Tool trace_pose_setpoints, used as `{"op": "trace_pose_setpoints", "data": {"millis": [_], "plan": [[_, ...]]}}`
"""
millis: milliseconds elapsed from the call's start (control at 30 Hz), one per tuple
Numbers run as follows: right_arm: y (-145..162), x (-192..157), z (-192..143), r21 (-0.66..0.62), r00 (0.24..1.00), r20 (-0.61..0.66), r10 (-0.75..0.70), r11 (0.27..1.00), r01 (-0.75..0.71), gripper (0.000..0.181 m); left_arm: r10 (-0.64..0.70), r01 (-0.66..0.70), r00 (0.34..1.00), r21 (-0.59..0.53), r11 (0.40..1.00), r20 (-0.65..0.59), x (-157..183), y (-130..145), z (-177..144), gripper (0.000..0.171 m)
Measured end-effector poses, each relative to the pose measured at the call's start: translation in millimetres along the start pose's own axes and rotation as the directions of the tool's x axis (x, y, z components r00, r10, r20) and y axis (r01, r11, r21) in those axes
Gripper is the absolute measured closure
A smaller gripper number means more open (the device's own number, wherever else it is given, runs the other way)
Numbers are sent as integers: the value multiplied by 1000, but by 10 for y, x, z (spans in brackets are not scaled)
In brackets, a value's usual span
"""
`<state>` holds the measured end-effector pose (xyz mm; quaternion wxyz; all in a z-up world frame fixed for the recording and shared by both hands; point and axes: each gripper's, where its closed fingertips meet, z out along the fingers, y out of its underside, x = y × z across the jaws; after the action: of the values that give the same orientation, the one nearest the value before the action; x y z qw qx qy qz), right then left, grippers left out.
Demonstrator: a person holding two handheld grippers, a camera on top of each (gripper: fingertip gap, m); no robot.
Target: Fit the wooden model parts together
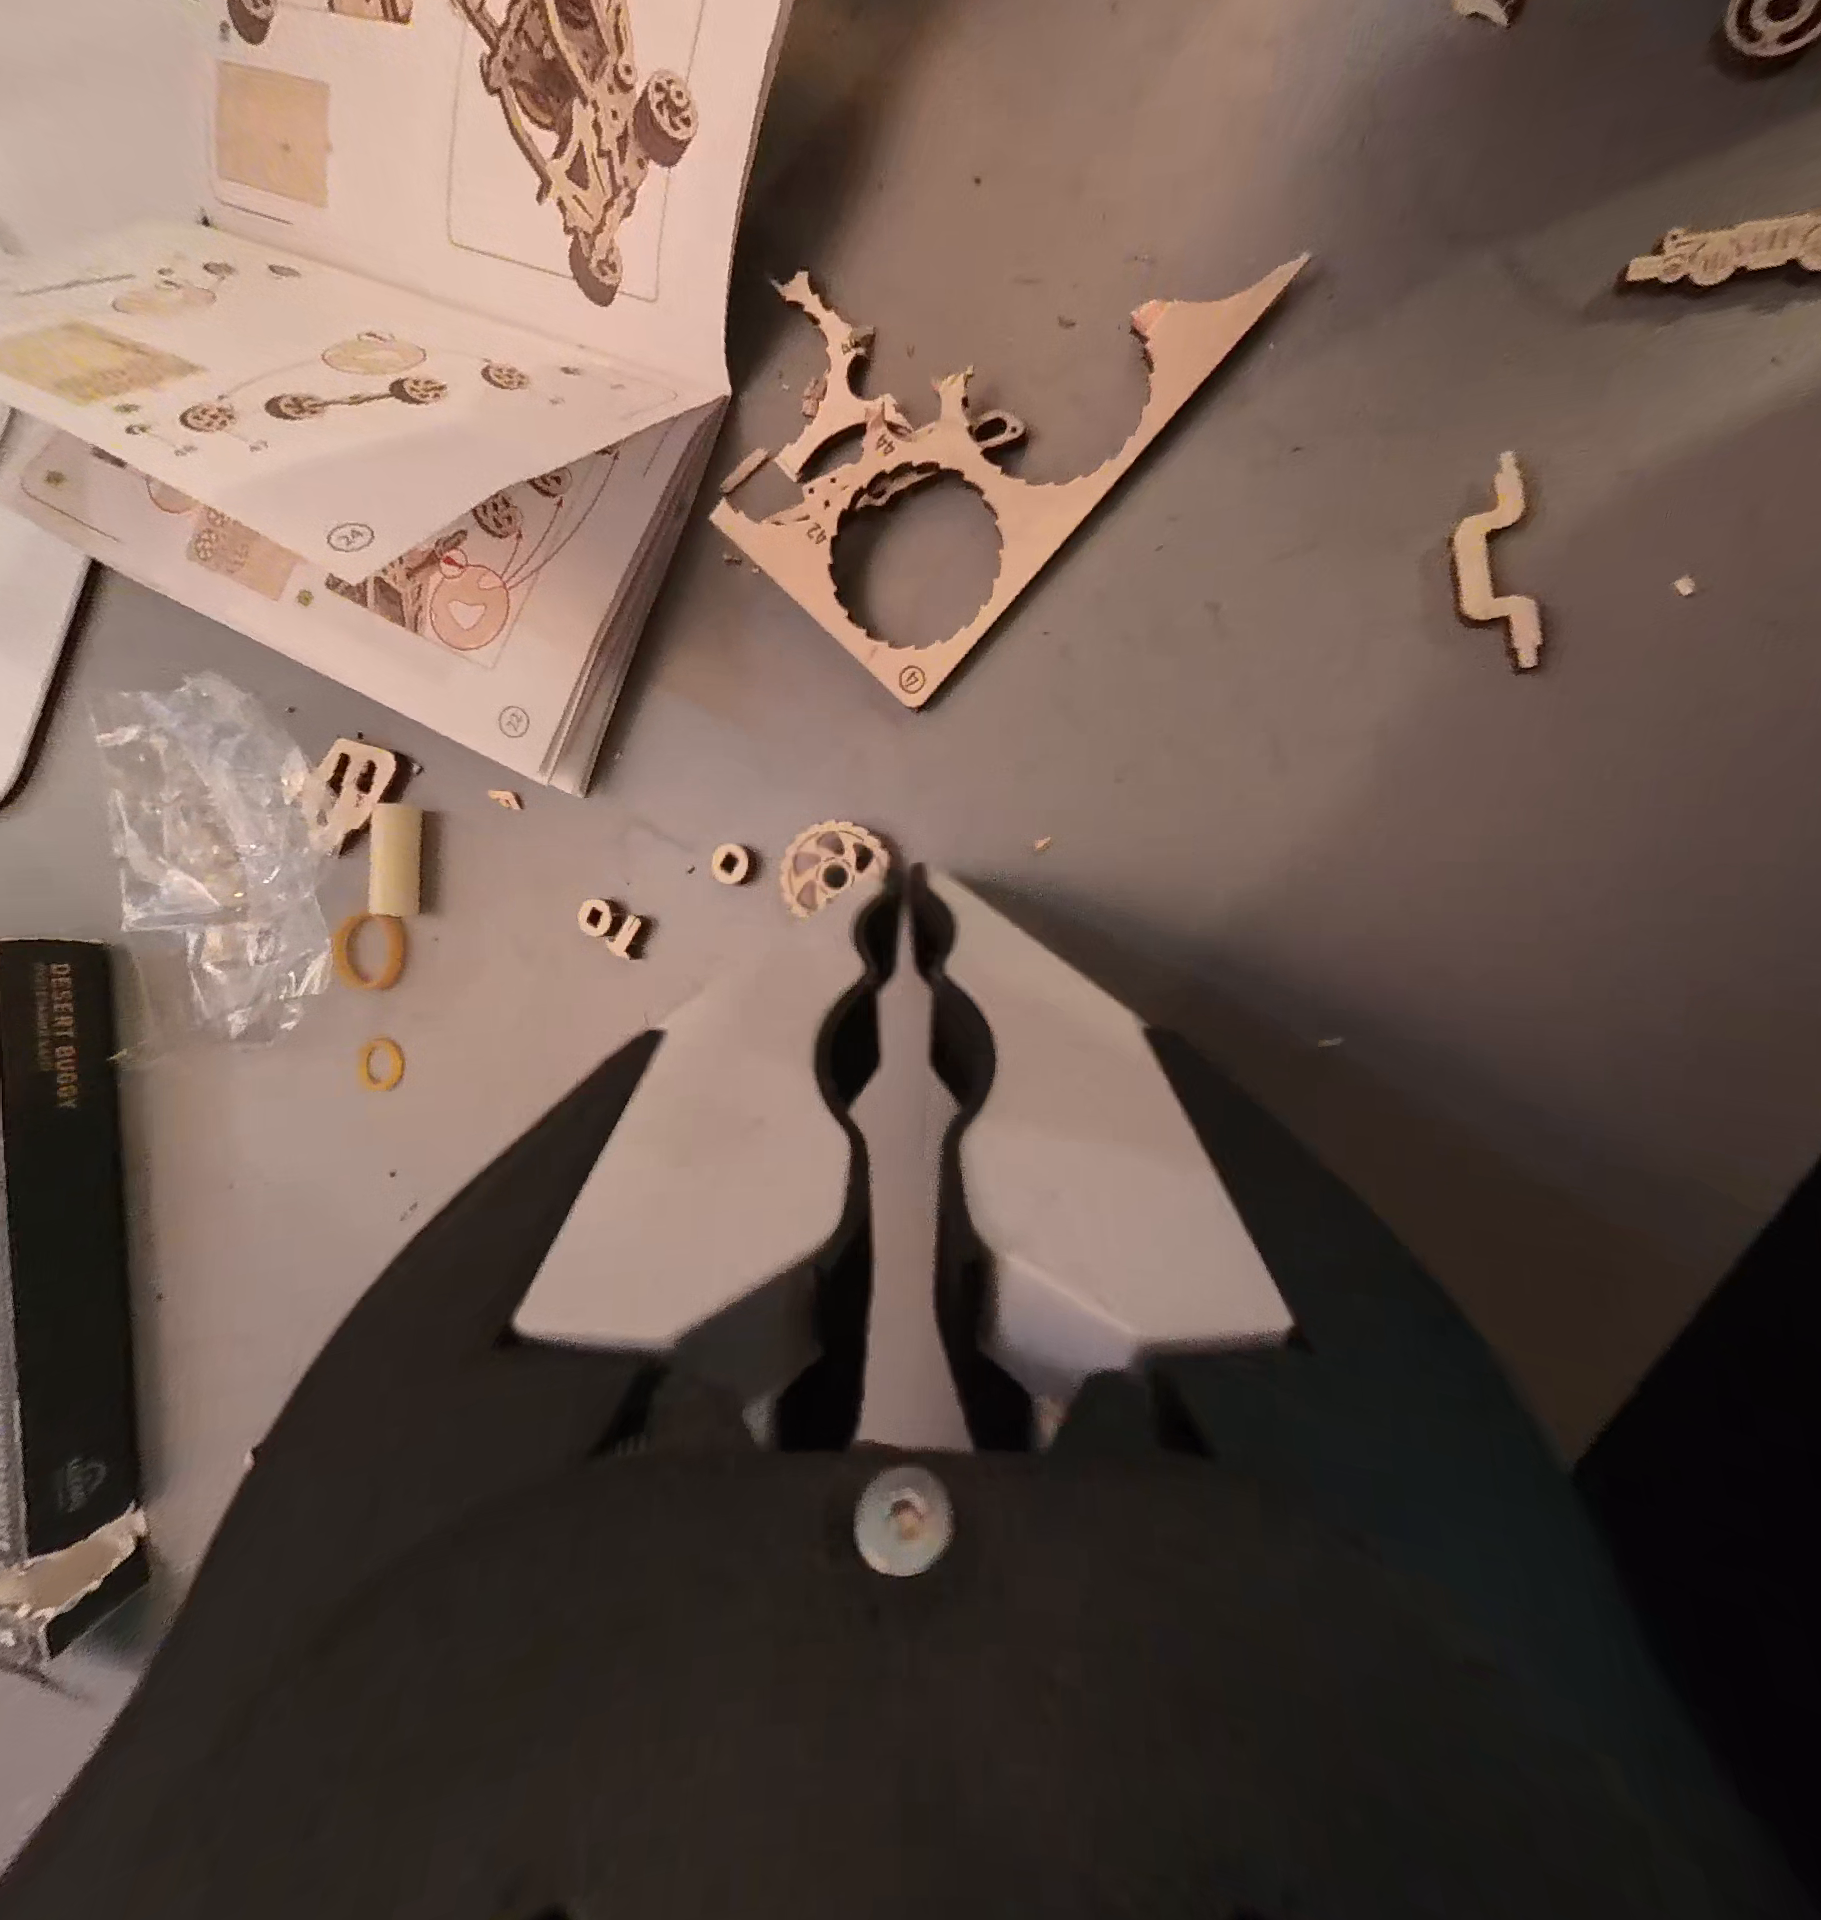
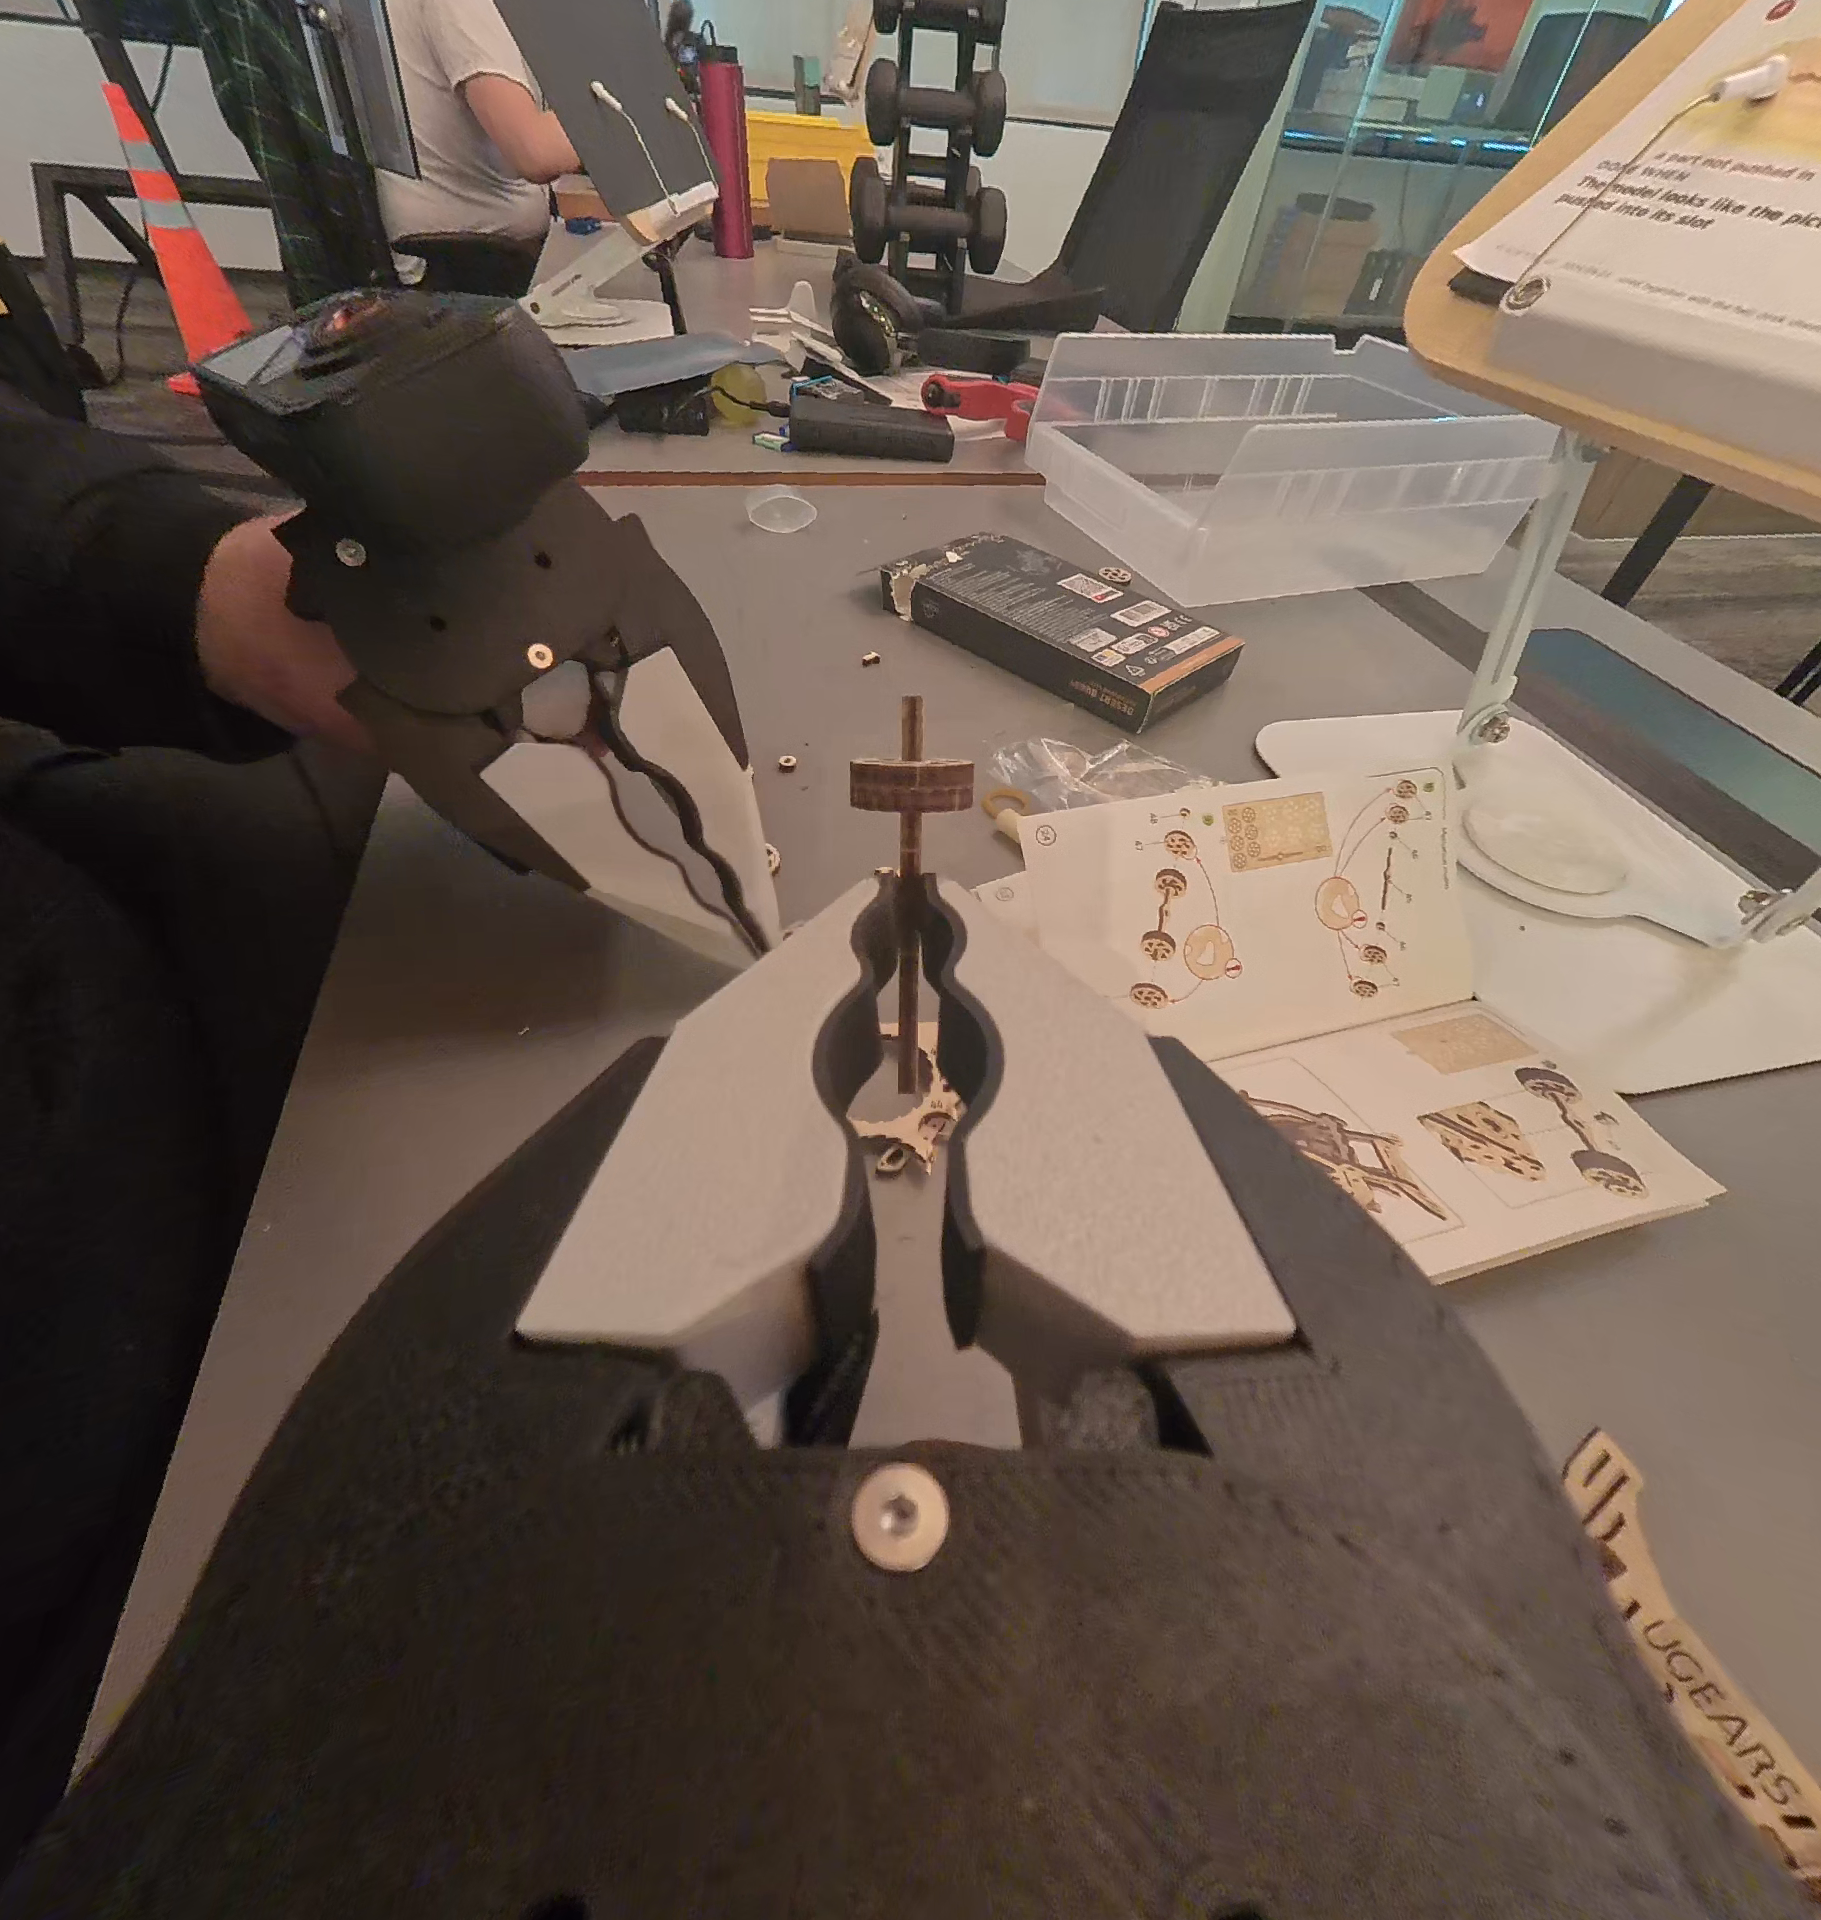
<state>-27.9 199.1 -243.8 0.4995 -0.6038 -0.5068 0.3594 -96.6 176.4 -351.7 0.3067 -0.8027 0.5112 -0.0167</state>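
Your right gripper (image 2: 906, 883) clamps a thin dark wooden axle (image 2: 908, 935) carrying a small wheel upright; your left gripper (image 1: 906, 883), tips together, holds nothing.

The pale toothed wooden gear (image 1: 835, 868) lies just beside the left tips; a nudge could skid it away across the grey table (image 1: 1301, 935).

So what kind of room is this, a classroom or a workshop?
Probably a shared workshop or lab: grey worktables cluttered with tools, an orange traffic cone, a rack of dumbbells, and another person working at a farther table.

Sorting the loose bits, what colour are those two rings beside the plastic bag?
Yellow rings, clearest in the left wrist view.
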Motion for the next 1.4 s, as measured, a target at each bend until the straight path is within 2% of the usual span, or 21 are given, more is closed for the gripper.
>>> {"op": "trace_pose_setpoints", "data": {"millis": [100,167,233,267,333,367,400,533,633,667,800,933,1000,1067,1167,1200,1267,1300,1333,1400], "plan": [[-14,-1,-8,7,1000,1,2,1000,-2,181,5,-5,1000,0,1000,-8,9,-3,12,171],[-12,13,-14,8,1000,-3,5,1000,-5,181,4,-4,1000,45,999,5,-16,-94,-24,168],[-10,19,-16,9,1000,-3,10,1000,-10,181,-55,55,998,4,998,5,-91,-42,3,140],[-10,19,-15,8,1000,-2,10,1000,-10,181,-61,61,998,-7,998,10,-130,-8,17,137],[-15,11,-13,10,1000,0,9,1000,-9,181,-89,89,996,-3,996,-15,-153,4,29,141],[-13,10,-11,9,1000,0,8,1000,-8,181,-82,82,996,-13,997,-34,-129,16,38,157],[-11,10,-10,9,1000,0,10,1000,-10,181,-68,68,997,-8,998,-32,-121,5,45,160],[-23,28,-23,17,1000,-3,18,1000,-18,181,-68,68,997,7,998,-32,-119,-16,58,161],[-26,27,-26,18,1000,-3,17,1000,-17,181,-154,157,985,34,987,-76,-128,-28,56,161],[-26,29,-26,19,1000,-4,17,1000,-17,181,-202,209,972,43,977,-117,-117,-40,45,166],[-27,39,-31,20,1000,-5,20,1000,-20,181,-406,439,872,70,896,-274,-127,-57,16,167],[-22,51,-32,19,1000,-8,23,1000,-23,181,-444,488,844,91,868,-300,-186,-58,-49,168],[-23,53,-34,21,1000,-8,25,999,-25,181,-500,591,766,138,795,-404,-180,-196,-148,171],[-23,52,-34,21,1000,-7,26,999,-26,181,-540,678,668,120,725,-512,-141,-264,-211,171],[-22,53,-36,20,1000,-7,25,999,-25,181,-564,702,641,100,705,-521,-143,-208,-206,171],[-18,54,-35,19,1000,-7,25,1000,-25,181,-549,681,663,106,725,-509,-133,-197,-224,171],[-15,58,-35,19,1000,-9,27,999,-26,181,-452,539,783,102,836,-428,-49,-135,-237,170],[-17,57,-34,20,1000,-7,28,999,-28,181,-407,459,847,84,884,-343,-63,-65,-205,159],[-22,51,-33,21,1000,-5,28,999,-28,181,-329,359,906,71,931,-267,-71,0,-179,156],[-26,39,-28,21,1000,-3,24,1000,-23,181,-213,219,956,6,976,-203,-35,125,-108,152]]}}
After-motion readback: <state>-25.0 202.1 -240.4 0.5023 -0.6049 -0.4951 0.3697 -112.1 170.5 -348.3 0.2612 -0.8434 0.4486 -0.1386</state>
